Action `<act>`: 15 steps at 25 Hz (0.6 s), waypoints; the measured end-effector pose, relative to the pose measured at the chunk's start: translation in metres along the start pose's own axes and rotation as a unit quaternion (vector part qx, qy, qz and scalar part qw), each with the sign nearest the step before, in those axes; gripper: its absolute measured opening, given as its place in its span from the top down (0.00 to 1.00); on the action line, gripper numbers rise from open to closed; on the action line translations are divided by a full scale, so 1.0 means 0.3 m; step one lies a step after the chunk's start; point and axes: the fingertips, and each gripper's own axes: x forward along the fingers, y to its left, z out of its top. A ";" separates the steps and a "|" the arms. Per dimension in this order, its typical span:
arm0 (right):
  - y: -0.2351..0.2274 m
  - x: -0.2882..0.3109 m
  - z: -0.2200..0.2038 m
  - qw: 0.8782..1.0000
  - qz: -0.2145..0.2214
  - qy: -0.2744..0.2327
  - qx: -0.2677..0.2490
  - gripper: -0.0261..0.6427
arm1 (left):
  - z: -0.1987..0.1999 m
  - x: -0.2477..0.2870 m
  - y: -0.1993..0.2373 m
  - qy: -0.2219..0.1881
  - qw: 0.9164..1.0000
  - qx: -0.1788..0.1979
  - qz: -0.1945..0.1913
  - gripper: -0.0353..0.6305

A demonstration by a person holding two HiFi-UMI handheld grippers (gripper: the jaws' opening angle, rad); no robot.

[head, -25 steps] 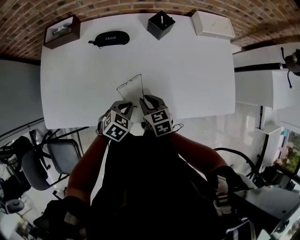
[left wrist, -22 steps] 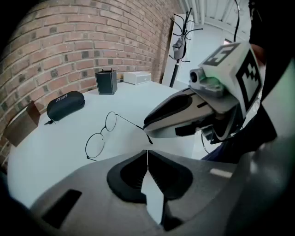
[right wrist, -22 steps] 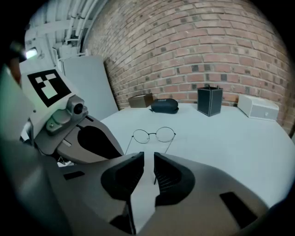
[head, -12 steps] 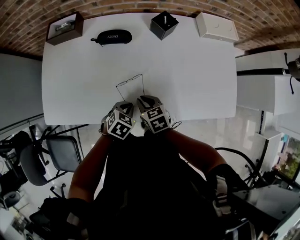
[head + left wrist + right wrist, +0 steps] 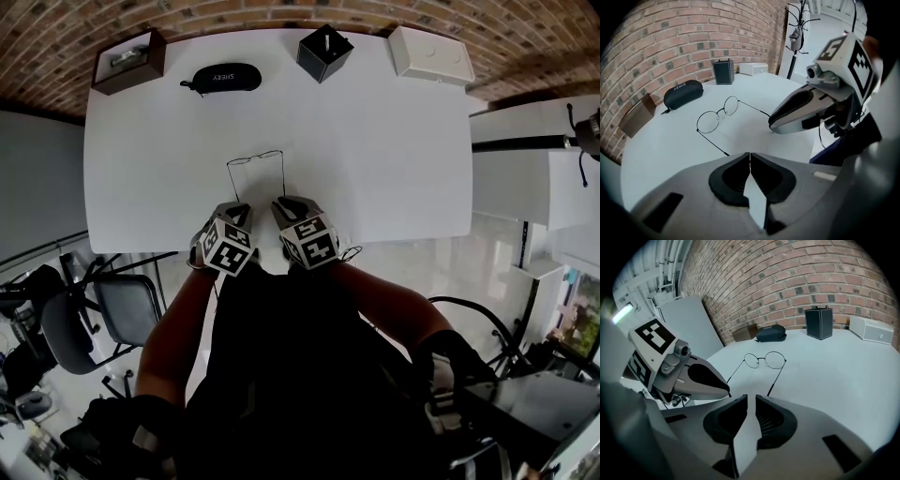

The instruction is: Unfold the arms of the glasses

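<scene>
The left gripper (image 5: 750,157) is clenched on nothing. The right gripper (image 5: 751,398) has just been closing its jaws, which stand a slit apart and empty. Straight ahead of both, on the white tabletop (image 5: 394,141), lie the glasses (image 5: 255,159), lenses farthest away. Both arms are already spread and run back, one tip just before each gripper. Neither gripper is nearer, and the unfolding looks done.

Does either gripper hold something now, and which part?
Nothing is held. The left gripper is shut empty; the right gripper has just been closing, nothing between its jaws. The glasses lie free.
</scene>
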 end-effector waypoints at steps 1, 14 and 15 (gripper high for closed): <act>0.007 0.001 0.003 1.000 0.004 -0.002 0.001 0.88 | -0.003 -0.003 0.006 0.000 1.000 0.000 0.002 0.93; 0.035 -0.064 0.086 0.997 -0.003 -0.065 0.044 0.88 | -0.013 -0.074 0.121 -0.038 0.999 0.009 0.005 0.93; 0.035 -0.075 0.094 0.996 -0.011 -0.072 0.049 0.88 | -0.002 -0.095 0.128 -0.054 0.998 0.008 -0.005 0.93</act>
